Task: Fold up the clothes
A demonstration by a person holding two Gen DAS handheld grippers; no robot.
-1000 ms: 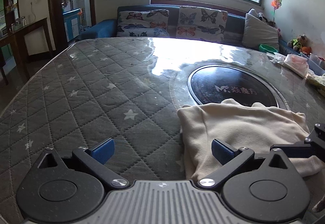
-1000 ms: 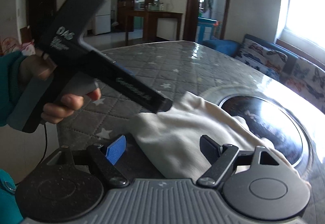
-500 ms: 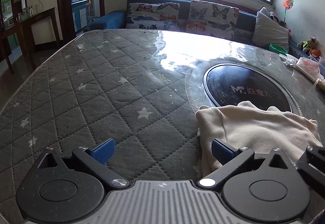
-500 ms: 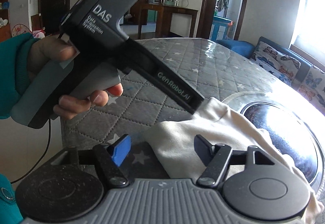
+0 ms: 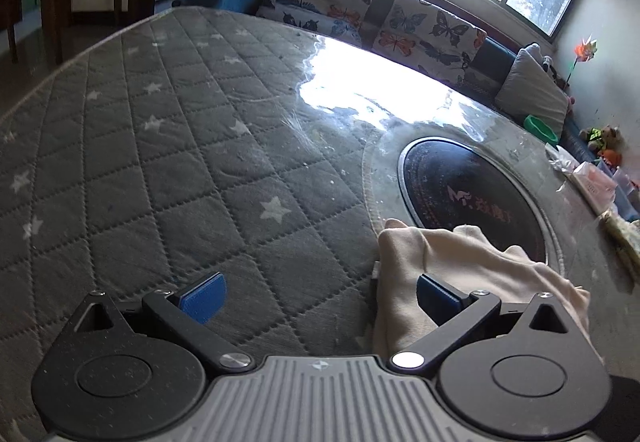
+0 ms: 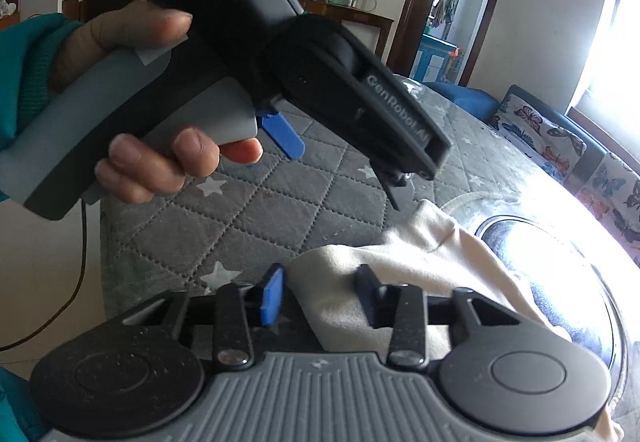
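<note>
Rolled since the earlier frame, the left gripper [image 5: 318, 292] tilts down over the quilt [image 5: 160, 161], fingers wide, one above the cloth [image 5: 460, 274]. Right gripper [image 6: 318, 296] has just been closing, narrow around the cloth's corner beside the black disc [image 5: 464, 185]; pad contact is unclear.

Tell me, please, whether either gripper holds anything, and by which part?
The right gripper has just been closing over the cream cloth garment's near edge; a firm hold cannot be told. The left gripper holds nothing.

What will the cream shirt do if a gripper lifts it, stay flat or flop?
The cream shirt will probably flop and hang down: it already lies in soft wrinkles. It looks thin, so likely light. It might drag on the quilted table cover.
</note>
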